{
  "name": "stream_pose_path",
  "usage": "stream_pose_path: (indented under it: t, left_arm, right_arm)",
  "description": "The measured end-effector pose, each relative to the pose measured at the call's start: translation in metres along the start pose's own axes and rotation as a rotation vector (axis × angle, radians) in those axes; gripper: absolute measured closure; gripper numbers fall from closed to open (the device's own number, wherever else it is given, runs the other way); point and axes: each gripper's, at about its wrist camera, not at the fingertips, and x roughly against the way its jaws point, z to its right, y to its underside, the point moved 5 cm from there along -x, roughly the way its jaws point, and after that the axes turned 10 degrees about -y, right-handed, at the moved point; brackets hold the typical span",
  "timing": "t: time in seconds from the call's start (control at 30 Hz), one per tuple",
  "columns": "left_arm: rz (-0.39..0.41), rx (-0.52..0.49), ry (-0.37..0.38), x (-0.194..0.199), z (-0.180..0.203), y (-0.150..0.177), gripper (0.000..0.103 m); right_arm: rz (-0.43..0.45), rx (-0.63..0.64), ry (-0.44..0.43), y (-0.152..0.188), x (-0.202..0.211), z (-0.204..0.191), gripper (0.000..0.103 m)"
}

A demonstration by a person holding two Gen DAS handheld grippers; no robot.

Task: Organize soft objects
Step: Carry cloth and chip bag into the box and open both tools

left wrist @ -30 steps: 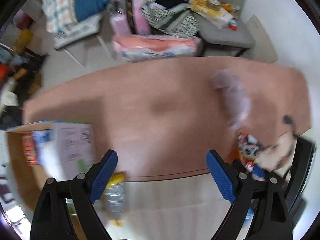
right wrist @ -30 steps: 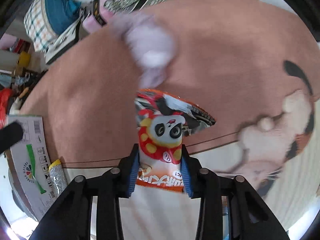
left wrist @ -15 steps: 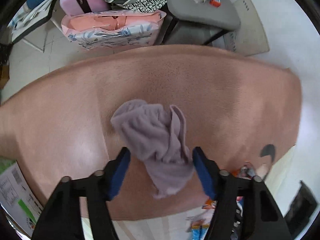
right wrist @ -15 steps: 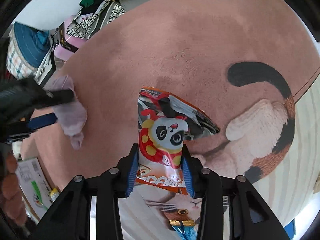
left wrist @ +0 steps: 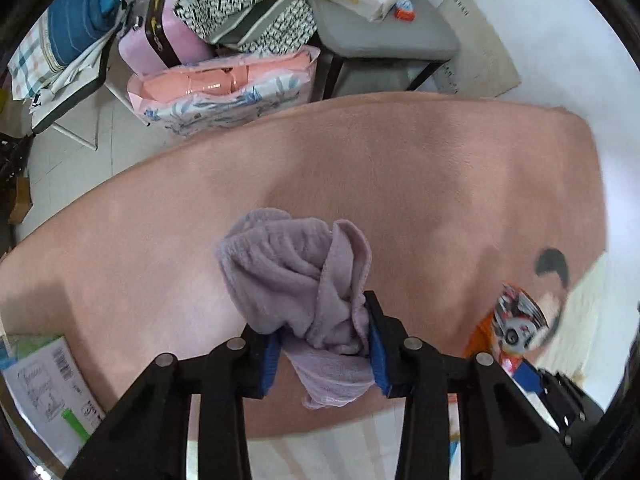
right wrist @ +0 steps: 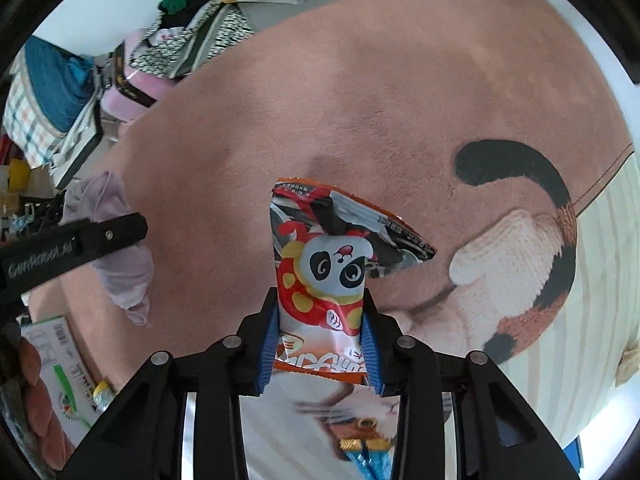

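Left wrist view: left gripper (left wrist: pixel 324 346) pinches towel (left wrist: pixel 296 276), right gripper (right wrist: pixel 320 344) pinches snack bag (right wrist: pixel 324 276), both apparently lifted for sorting.

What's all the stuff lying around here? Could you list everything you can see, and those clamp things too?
towel: one, lilac, held over the rug
snack packet: one, red and white with a panda, held over the rug
rug: one, pink with a cat picture, on the floor
bedding bag: one, pink floral, beyond the rug
case: one, pink, behind the bag
stool: one, grey, cluttered on top
carton: one, white printed, left rug edge
left gripper: one, black with blue jaws, shut on the towel
right gripper: one, same, shut on the packet
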Motion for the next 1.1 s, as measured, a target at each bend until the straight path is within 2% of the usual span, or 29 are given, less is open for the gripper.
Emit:
stream_pose_path:
  t: [0.17,0.27,0.47,0.6,0.73,0.87,1.0,1.1]
  left_arm:
    - [0.09,0.017,0.05,0.061,-0.036,0.047,0.069]
    - [0.152,0.035,0.07,0.099,-0.076,0.085,0.069]
    - [0.207,0.126,0.083,0.145,-0.187,0.162,0.069]
    - [0.206,0.186,0.035,0.157,-0.277,0.215,0.069]
    - [0.168,0.23,-0.03,0.146,-0.346,0.254,0.069]
    - [0.093,0.269,-0.035,0.115,-0.398,0.279,0.069]
    - [0.006,0.295,0.003,0.069,-0.431,0.286,0.069]
    - [-0.047,0.298,0.03,0.04,-0.442,0.285,0.069]
  right_arm:
    - [0.049,0.102,-0.066,0.034,0.037,-0.053,0.065]
    - [0.064,0.172,-0.111,0.064,0.053,-0.097,0.065]
    - [0.043,0.295,-0.239,0.154,0.073,-0.204,0.065]
    - [0.001,0.391,-0.311,0.213,0.068,-0.295,0.065]
    - [-0.054,0.495,-0.336,0.263,0.042,-0.385,0.065]
    - [-0.116,0.579,-0.294,0.304,0.0,-0.447,0.065]
    - [-0.168,0.618,-0.227,0.329,-0.043,-0.478,0.065]
    - [-0.19,0.622,-0.184,0.336,-0.068,-0.484,0.065]
